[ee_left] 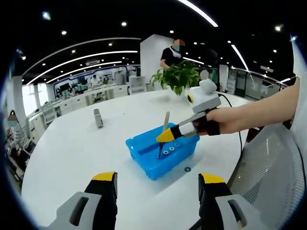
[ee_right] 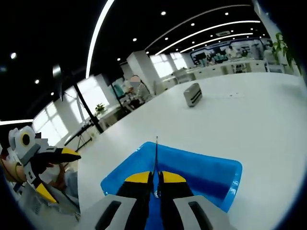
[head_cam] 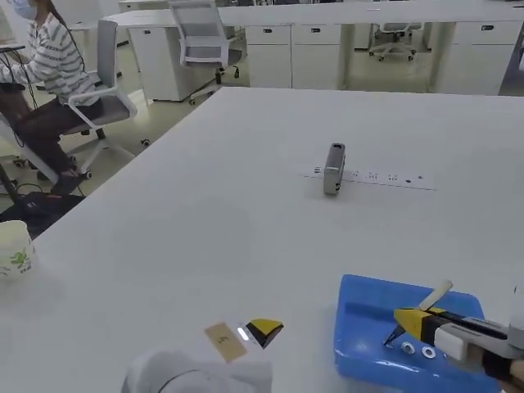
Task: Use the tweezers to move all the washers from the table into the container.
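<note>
A blue container (head_cam: 360, 327) sits at the near right of the white table. My right gripper (head_cam: 413, 321) is shut on tweezers (head_cam: 391, 337) whose dark tips point down into the container, just above two washers (head_cam: 407, 348) on its floor. The left gripper view looks at the container (ee_left: 144, 151), the right gripper (ee_left: 169, 135), three washers (ee_left: 171, 149) inside, and one washer (ee_left: 187, 169) on the table beside the container. My left gripper (ee_left: 158, 184) is open and holds nothing. In the right gripper view, the shut right gripper (ee_right: 154, 176) holds the tweezers (ee_right: 156, 153) over the container (ee_right: 211, 175).
A grey device (head_cam: 334, 168) stands on a power strip (head_cam: 385, 178) mid-table. A tan tag (head_cam: 223, 340) lies near the front edge, a paper cup (head_cam: 15, 250) at far left. A person (head_cam: 45, 65) sits at the far-left desk. A potted plant (ee_left: 178, 76) stands behind.
</note>
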{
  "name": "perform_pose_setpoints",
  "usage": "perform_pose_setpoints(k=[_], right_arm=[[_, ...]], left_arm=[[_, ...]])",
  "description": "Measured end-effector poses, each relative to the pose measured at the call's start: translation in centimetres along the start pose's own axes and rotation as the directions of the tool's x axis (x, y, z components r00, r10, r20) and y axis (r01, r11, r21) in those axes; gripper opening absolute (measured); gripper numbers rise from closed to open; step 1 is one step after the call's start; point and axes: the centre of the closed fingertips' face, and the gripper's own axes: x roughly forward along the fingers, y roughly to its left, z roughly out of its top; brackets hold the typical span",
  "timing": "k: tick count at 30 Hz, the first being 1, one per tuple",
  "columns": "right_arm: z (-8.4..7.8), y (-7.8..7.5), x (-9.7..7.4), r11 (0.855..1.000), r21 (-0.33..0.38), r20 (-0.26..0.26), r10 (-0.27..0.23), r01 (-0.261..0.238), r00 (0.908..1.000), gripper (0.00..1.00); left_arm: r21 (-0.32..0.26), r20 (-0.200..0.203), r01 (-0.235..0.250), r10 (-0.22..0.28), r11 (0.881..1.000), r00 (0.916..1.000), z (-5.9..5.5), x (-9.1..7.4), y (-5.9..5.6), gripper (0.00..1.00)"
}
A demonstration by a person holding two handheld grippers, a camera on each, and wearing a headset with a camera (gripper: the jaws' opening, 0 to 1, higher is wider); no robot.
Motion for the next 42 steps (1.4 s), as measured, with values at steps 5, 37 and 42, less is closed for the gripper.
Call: perform_pose_setpoints(k=[5, 37, 42], right_arm=[[0.1, 0.1, 0.0, 1.000, -0.016, 0.003, -0.002, 0.002, 1.0000, 0.03], [2.9, 4.8, -4.5, 0.986, -0.113, 0.148, 0.141, -0.125, 0.9789, 0.04], [2.1, 5.9, -5.3, 0.977, -0.136, 0.126, 0.182, -0.165, 0.9751, 0.04]], left_arm=[[0.002, -0.005, 0.002, -0.002, 1.000, 1.0000, -0.1, 0.0, 0.0, 0.68], [0.008, -0.012, 0.010, -0.010, 1.000, 0.9999, -0.2, 0.1, -0.2, 0.68], [0.013, -0.015, 0.012, -0.012, 1.000, 0.9998, -0.3, 0.1, -0.3, 0.68]])
